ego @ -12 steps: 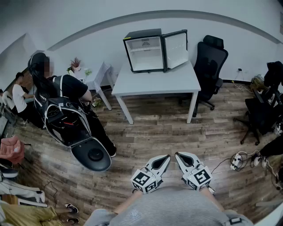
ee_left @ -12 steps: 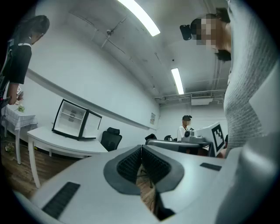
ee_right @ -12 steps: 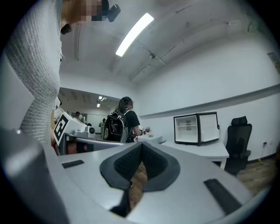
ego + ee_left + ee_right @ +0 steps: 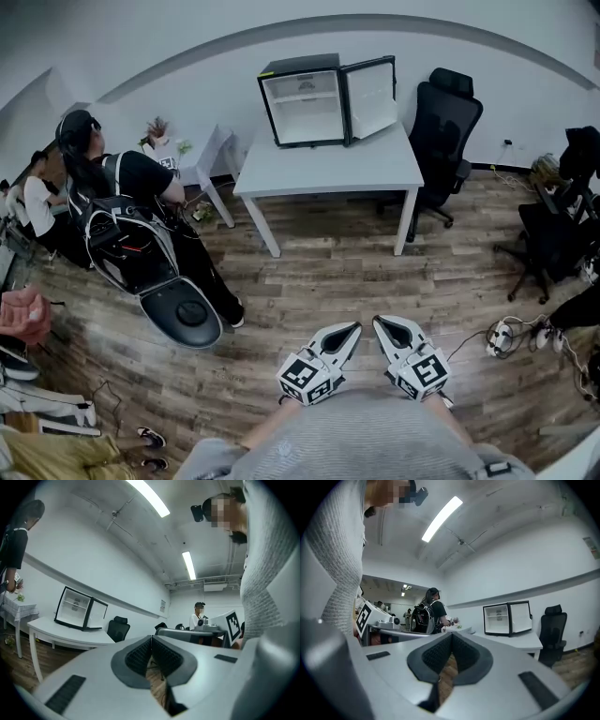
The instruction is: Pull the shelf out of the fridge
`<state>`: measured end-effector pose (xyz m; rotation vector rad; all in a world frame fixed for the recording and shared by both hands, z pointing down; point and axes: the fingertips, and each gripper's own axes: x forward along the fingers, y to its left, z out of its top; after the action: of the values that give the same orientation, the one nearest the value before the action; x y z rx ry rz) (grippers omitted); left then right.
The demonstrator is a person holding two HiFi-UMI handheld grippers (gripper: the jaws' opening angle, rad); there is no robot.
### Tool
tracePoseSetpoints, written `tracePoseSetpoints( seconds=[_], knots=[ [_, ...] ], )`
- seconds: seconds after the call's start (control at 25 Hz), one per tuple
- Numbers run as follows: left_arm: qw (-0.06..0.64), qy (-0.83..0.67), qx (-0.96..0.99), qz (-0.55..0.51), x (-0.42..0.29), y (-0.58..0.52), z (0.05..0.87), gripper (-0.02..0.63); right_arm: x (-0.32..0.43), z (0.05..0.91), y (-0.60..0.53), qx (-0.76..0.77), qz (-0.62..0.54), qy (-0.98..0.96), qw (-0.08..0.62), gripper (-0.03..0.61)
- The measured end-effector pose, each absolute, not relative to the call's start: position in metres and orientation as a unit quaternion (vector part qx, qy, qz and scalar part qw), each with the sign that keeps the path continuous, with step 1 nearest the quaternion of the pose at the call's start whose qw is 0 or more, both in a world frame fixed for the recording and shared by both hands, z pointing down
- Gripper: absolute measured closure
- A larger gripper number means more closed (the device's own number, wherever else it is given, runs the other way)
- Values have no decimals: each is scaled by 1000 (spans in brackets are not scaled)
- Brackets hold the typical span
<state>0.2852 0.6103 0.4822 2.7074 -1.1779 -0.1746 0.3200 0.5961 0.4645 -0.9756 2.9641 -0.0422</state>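
A small black fridge (image 4: 305,101) stands on a white table (image 4: 328,169) at the far wall, its door (image 4: 371,97) swung open to the right. A thin shelf (image 4: 302,99) crosses its white interior. Both gripper views show the fridge far off (image 4: 74,608) (image 4: 501,618). My left gripper (image 4: 352,330) and right gripper (image 4: 381,325) hang close to my body, several steps from the table. Their jaws are pressed together with nothing between them, as the left gripper view (image 4: 151,639) and right gripper view (image 4: 452,636) show.
A person with a black backpack (image 4: 131,239) stands at the left on the wood floor. A black office chair (image 4: 445,131) sits right of the table. A power strip with cables (image 4: 502,337) lies on the floor at the right. A small side table (image 4: 202,159) holds flowers.
The fridge and table sit slightly higher and more to the left in the head view. The person with the backpack has shifted left. Both grippers stay shut near my body.
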Motion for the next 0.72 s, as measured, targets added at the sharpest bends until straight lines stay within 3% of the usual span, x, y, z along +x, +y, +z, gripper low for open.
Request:
tracePoseSetpoints(
  seconds=[0.24, 0.72],
  knots=[
    [97, -397, 911, -61, 285, 607, 481, 601, 320, 458, 592, -306, -19, 951, 30, 566],
    [97, -405, 907, -64, 289, 600, 482, 601, 319, 467, 587, -299, -3, 954, 6, 566]
  ],
)
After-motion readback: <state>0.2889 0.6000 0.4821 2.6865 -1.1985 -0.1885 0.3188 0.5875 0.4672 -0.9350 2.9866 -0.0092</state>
